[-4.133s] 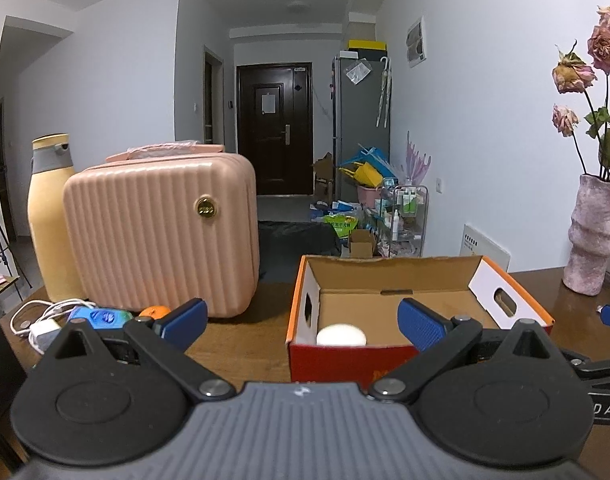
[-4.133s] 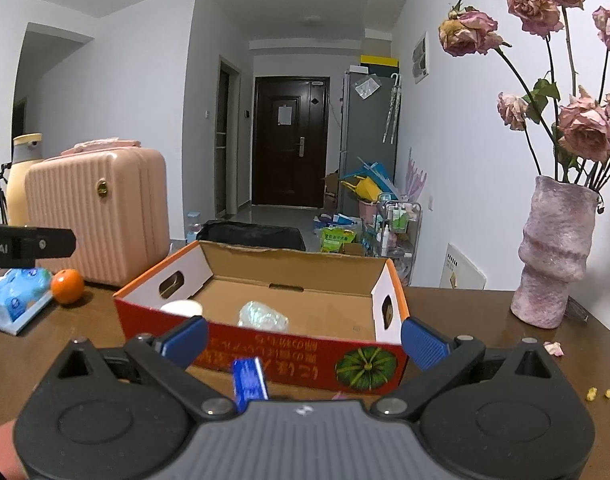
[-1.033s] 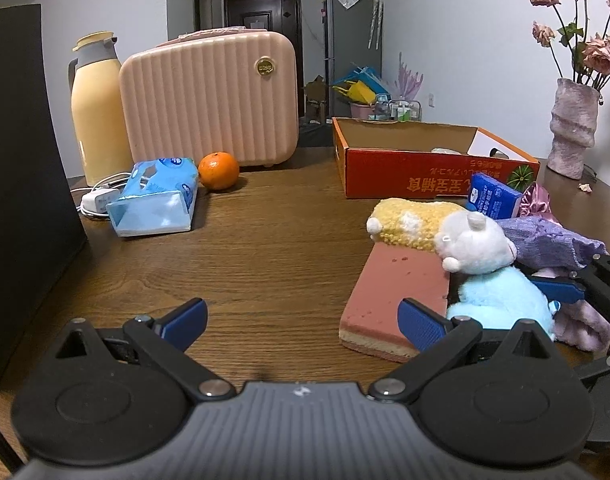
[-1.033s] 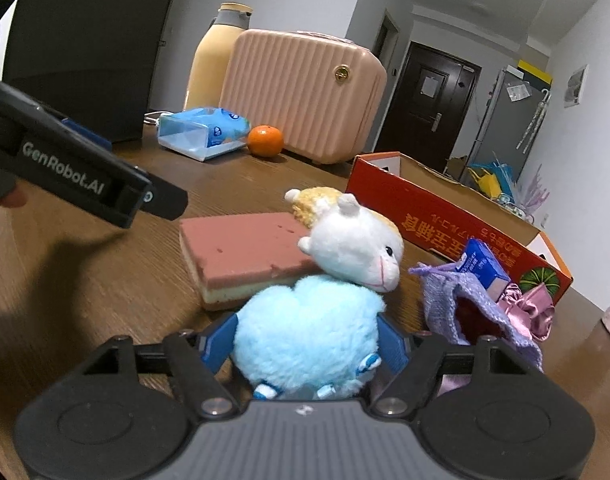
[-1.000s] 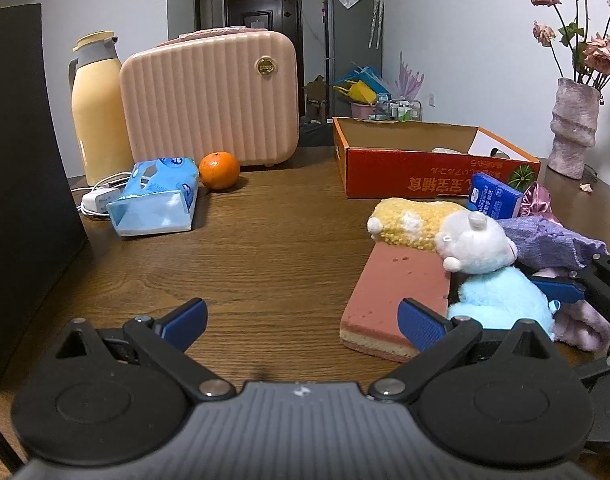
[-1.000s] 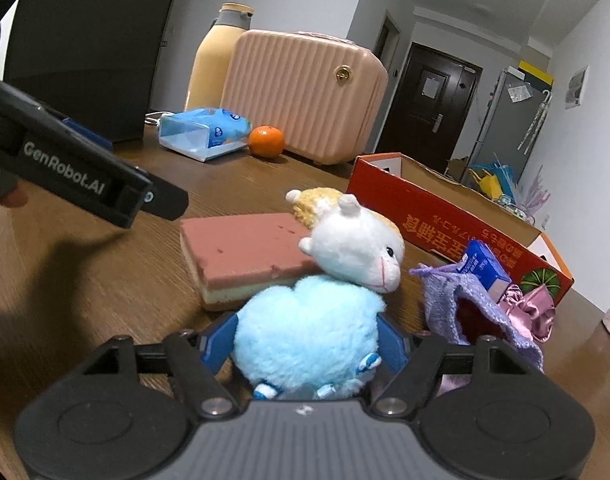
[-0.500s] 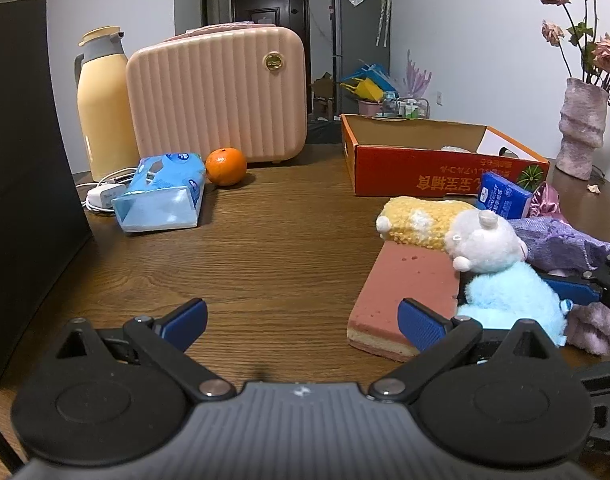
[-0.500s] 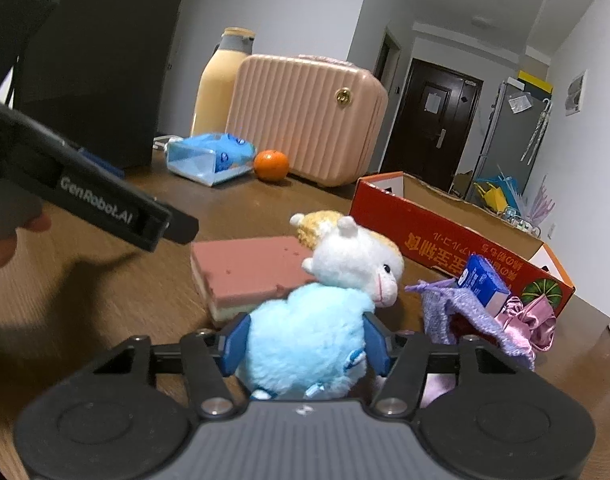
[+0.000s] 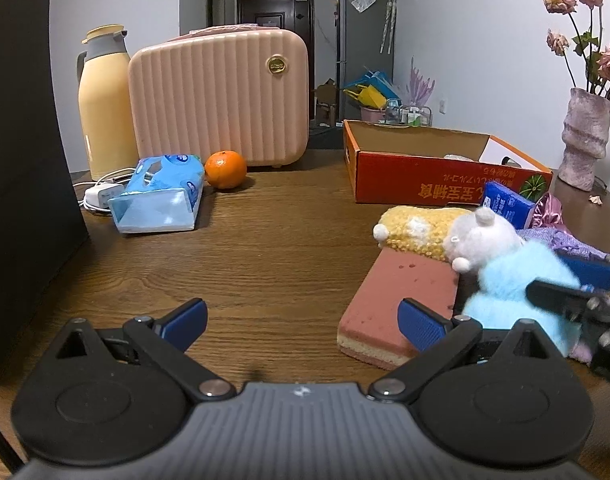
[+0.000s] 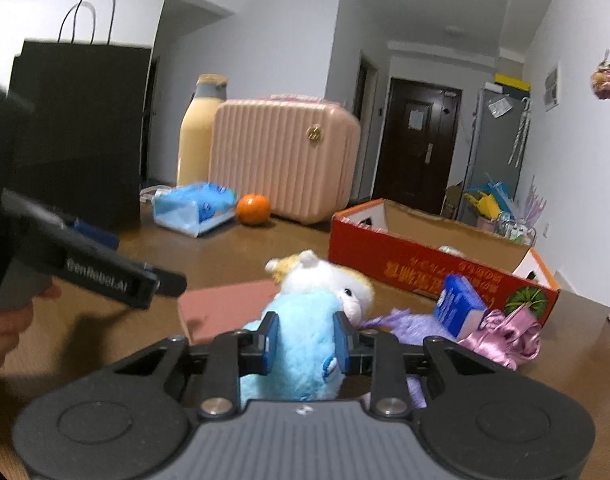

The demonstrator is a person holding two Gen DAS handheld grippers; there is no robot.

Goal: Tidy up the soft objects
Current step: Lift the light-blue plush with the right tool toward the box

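A plush toy with a blue body [image 10: 301, 328] and a white head lies against a pink foam block [image 9: 401, 292], beside a yellow plush [image 9: 417, 228]. My right gripper [image 10: 305, 340] is closing tight on it; both blue pads press into the blue body, a little above the wooden table. A purple knit pouch [image 10: 417, 326], a pink satin piece [image 10: 505, 332] and a small blue packet [image 10: 461, 304] lie just right of it. My left gripper [image 9: 303, 318] stands open over bare wood left of the foam block, with nothing between its fingers.
A red cardboard box [image 9: 425, 184] stands open behind the toys. Further left are a pink case [image 9: 221, 100], an orange [image 9: 225, 164], a blue tissue pack [image 9: 161, 196], a yellow flask [image 9: 105, 100] and a black paper bag [image 9: 21, 160]. A vase [image 9: 585, 136] stands far right.
The right gripper's jaws have closed in on the blue plush body and squeezed it, and the gripper has risen a little with it. The left gripper has stayed where it was.
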